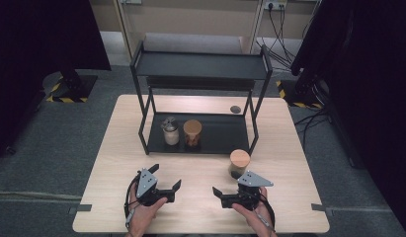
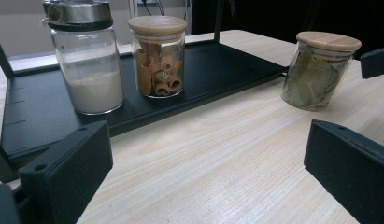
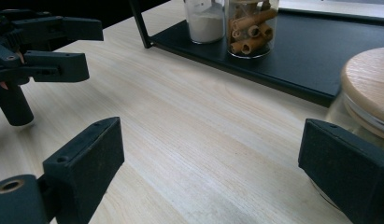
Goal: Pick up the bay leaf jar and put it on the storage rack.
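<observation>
The jar of leaves (image 1: 239, 163) stands on the worktop (image 1: 200, 207) just beside the right hand-held gripper (image 1: 218, 192) — jaws wide, empty. Glass: stiff, slippery, breakable — probably light; grip the body below the lid.

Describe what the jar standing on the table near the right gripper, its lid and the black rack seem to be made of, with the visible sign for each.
Jar: apparently clear glass, glossy; the dried green leaves inside show through it.
Its lid: looks like pale wood or bamboo, matt, with faint grain.
Rack: probably painted metal, matt black; thin straight legs and flat shelves suggest it.
Table: light wood-look top; whether solid or laminate I cannot tell.
</observation>
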`<state>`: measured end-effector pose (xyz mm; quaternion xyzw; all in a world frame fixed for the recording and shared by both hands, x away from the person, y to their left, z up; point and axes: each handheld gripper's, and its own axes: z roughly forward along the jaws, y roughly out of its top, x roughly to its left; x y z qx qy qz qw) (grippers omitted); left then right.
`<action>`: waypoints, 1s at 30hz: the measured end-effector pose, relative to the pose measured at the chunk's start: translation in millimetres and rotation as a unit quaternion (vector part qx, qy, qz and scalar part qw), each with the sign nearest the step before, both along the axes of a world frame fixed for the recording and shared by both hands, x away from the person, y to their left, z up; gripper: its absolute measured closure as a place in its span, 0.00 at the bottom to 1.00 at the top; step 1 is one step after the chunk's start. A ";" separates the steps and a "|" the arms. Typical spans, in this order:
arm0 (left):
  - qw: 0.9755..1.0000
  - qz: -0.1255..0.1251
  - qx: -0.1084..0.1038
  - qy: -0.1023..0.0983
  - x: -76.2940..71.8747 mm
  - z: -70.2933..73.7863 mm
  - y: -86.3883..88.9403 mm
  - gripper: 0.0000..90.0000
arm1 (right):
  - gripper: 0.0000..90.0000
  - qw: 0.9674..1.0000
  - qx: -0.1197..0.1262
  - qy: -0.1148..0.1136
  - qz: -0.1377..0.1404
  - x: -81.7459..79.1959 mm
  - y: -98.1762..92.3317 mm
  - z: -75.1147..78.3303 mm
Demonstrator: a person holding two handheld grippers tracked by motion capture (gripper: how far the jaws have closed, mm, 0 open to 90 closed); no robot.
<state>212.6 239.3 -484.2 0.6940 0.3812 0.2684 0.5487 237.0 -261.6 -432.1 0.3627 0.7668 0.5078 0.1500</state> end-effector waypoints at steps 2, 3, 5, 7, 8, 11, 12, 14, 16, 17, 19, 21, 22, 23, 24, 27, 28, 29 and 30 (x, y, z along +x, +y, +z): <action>1.000 0.000 0.000 0.000 0.0 -0.1 0.0 0.01 | 0.08 1.000 0.001 0.000 -0.002 -0.9 -1.6 -0.1; 1.000 -0.001 0.000 0.000 -0.2 0.0 -0.2 0.01 | 0.08 1.000 0.001 0.000 -0.003 -1.3 -2.7 -0.2; 1.000 0.000 -0.002 -0.001 -0.3 -0.2 -0.2 0.01 | 0.08 1.000 0.002 0.001 -0.006 -1.9 -4.2 -0.5; 1.000 0.000 -0.002 -0.001 -0.2 -0.2 0.0 0.01 | 0.08 1.000 0.002 0.002 -0.011 -2.8 -7.3 -1.4; 1.000 0.000 -0.002 -0.001 -0.2 -0.3 0.0 0.01 | 0.08 1.000 0.002 0.002 -0.012 -3.0 -8.0 -1.7; 1.000 -0.001 -0.001 -0.001 -0.3 -0.1 -0.2 0.01 | 0.08 1.000 0.002 0.002 -0.016 -3.2 -9.6 -1.6; 1.000 -0.001 -0.002 -0.001 -0.3 -0.1 -0.2 0.01 | 0.08 1.000 0.003 0.002 -0.016 -3.4 -10.1 -1.6; 1.000 0.000 -0.002 -0.001 -0.4 0.0 0.0 0.01 | 0.08 1.000 0.002 0.001 -0.017 -3.6 -10.8 -1.4; 1.000 0.000 -0.002 -0.002 -0.5 0.2 0.5 0.01 | 0.08 1.000 0.002 0.002 -0.020 -4.1 -11.8 -1.0; 1.000 0.000 -0.002 -0.002 -0.6 0.3 0.7 0.01 | 0.08 1.000 0.002 0.001 -0.021 -4.5 -12.4 -1.1; 1.000 0.000 -0.002 -0.002 -0.5 0.3 0.6 0.01 | 0.08 1.000 0.002 0.001 -0.024 -4.8 -13.5 -1.1; 1.000 -0.001 -0.001 -0.001 -0.3 0.2 0.1 0.01 | 0.08 1.000 0.001 0.000 -0.031 -5.0 -15.5 -0.8; 1.000 -0.002 -0.001 -0.001 -0.3 0.2 0.0 0.01 | 0.08 0.999 0.002 0.000 -0.033 -4.8 -16.2 -0.4; 1.000 -0.002 -0.001 -0.001 -0.3 0.1 -0.1 0.01 | 0.08 0.999 0.000 0.000 -0.035 -4.7 -16.8 0.3; 1.000 -0.002 -0.001 -0.001 -0.2 0.2 0.0 0.01 | 0.08 0.999 -0.001 -0.002 -0.038 -4.9 -17.2 0.9; 1.000 -0.001 -0.001 0.000 -0.1 0.0 0.1 0.01 | 0.08 0.999 -0.003 -0.003 -0.043 -5.2 -18.7 2.6; 1.000 -0.001 -0.001 0.000 0.0 0.0 0.0 0.01 | 0.08 0.999 -0.004 -0.004 -0.044 -5.0 -19.2 3.1; 1.000 -0.002 -0.001 0.000 0.0 0.0 -0.1 0.01 | 0.08 0.999 -0.005 -0.004 -0.045 -4.9 -19.3 3.5; 1.000 -0.002 -0.001 0.000 -0.1 0.1 -0.1 0.01 | 0.08 0.999 -0.006 -0.005 -0.046 -4.7 -19.6 3.4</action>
